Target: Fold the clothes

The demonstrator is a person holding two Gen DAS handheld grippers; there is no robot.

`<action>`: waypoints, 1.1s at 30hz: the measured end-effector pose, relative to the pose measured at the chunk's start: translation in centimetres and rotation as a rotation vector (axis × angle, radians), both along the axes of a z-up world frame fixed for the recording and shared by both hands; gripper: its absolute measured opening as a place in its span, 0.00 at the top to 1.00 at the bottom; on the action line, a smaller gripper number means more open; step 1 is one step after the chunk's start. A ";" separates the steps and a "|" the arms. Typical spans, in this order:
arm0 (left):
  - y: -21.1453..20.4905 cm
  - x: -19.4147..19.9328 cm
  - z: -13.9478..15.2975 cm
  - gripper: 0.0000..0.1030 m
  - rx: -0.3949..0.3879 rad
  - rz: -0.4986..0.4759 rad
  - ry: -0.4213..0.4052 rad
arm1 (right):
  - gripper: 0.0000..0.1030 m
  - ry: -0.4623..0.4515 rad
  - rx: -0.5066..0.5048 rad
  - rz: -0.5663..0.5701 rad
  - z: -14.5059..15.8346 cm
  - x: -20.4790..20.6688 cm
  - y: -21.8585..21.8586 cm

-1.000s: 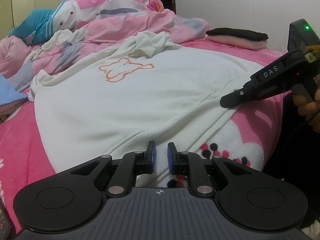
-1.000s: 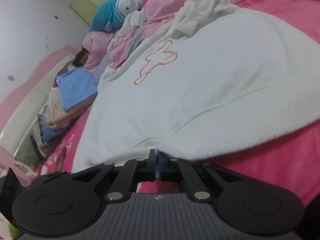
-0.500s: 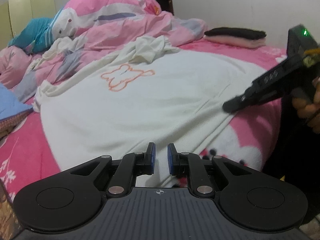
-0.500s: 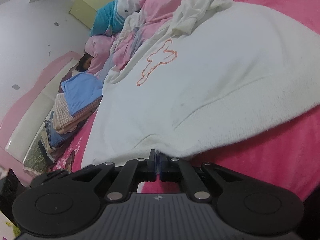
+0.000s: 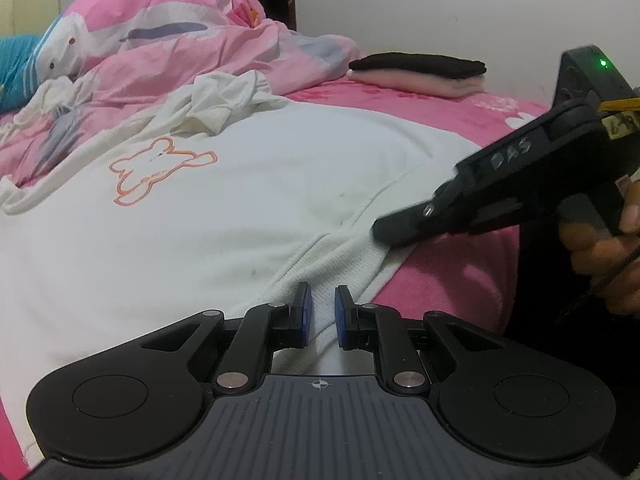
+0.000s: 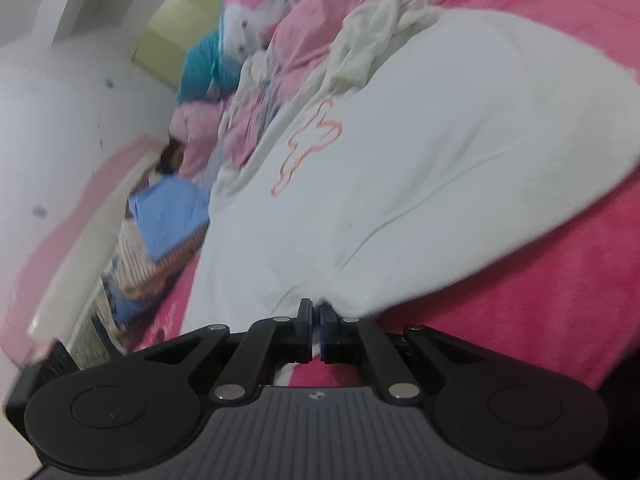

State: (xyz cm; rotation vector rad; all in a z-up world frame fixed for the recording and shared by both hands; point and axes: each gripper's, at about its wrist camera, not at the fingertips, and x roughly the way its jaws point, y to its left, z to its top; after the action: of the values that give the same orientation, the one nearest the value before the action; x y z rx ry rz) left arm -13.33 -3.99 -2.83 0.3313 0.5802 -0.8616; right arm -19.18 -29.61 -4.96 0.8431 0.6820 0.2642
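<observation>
A white sweater [image 5: 240,200] with an orange bear outline [image 5: 160,168] lies spread over the pink bed [image 5: 448,264]. Its ribbed hem runs along the near edge. My left gripper [image 5: 320,304] is at that hem, its blue pads a narrow gap apart with the ribbed fabric pinched between them. Creases run from the pads up into the cloth. My right gripper [image 5: 378,234] comes in from the right, held by a person's hand [image 5: 592,248], with its tip on the same hem. In the right wrist view the right gripper [image 6: 316,312] is shut on the sweater's [image 6: 440,140] edge.
A heaped pink duvet [image 5: 160,40] and a crumpled white garment [image 5: 224,100] lie beyond the sweater. Folded black and pink clothes [image 5: 420,72] sit by the far wall. A stack of folded clothes [image 6: 168,216] with a blue piece on top stands at the bed's left side.
The two grippers have come closer together and the hem between them has creased. The right wrist view has tilted as that gripper rolled. Both grips look unchanged.
</observation>
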 end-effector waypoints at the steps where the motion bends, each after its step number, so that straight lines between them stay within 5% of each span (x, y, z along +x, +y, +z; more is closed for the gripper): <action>1: 0.0 0.0 0.0 0.87 0.000 -0.001 -0.001 | 0.98 0.004 0.029 -0.016 -0.1 -0.1 -0.7; 12: 0.0 -0.2 -0.1 0.87 0.000 -0.002 -0.006 | 0.90 0.044 0.162 -0.202 -1.0 -2.1 -6.8; 18: 0.0 0.0 -0.1 0.87 -0.002 -0.004 -0.002 | 0.68 0.065 0.230 -0.093 -0.6 -2.0 -5.8; 27: 0.2 0.0 -0.2 0.87 -0.010 -0.005 -0.002 | 0.65 0.171 0.269 0.036 0.0 -0.9 -4.0; 33: 0.3 0.0 -0.3 0.87 -0.017 -0.007 -0.001 | 0.70 0.236 0.301 0.002 -1.2 -0.3 -2.9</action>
State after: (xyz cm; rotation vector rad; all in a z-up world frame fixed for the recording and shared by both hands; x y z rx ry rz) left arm -13.32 -3.73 -3.11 0.3187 0.5705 -0.8722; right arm -19.51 -32.55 -6.17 1.1735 0.8769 0.2756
